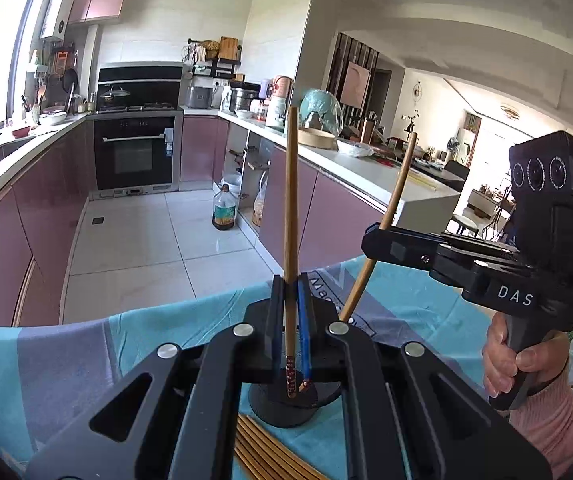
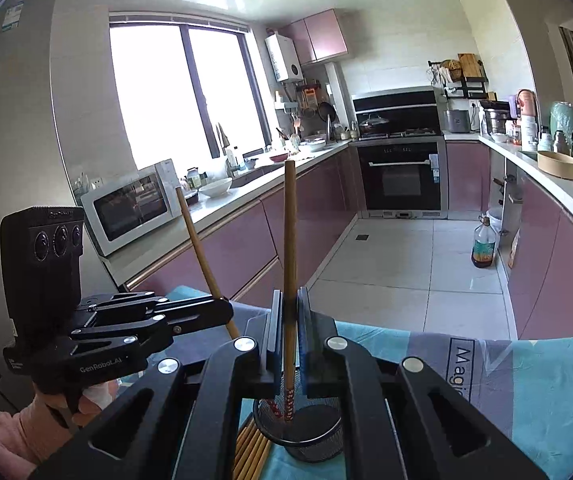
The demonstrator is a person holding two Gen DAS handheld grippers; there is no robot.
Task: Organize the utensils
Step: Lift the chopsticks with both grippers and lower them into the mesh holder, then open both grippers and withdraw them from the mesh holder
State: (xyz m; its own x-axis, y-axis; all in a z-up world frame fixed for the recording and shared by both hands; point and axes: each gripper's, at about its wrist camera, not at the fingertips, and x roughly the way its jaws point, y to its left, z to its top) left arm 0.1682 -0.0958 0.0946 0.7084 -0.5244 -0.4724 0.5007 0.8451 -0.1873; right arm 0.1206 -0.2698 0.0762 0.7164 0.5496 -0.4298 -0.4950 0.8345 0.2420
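Here, both grippers' fingers pinch one chopstick each, left gripper (image 1: pixel 290 292) and right gripper (image 2: pixel 290 300), above the black mesh holder (image 2: pixel 298 436) near the bench's front edge; spare chopsticks (image 2: pixel 250 452) lie beside it.

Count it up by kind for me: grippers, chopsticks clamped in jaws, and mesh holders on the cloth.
Grippers: 2, the left gripper and the right gripper
Chopsticks clamped in jaws: 2, one in the left and one in the right
Mesh holder: 1
Total: 5
The loose bundle on the cloth is mostly hidden, so it is not counted.
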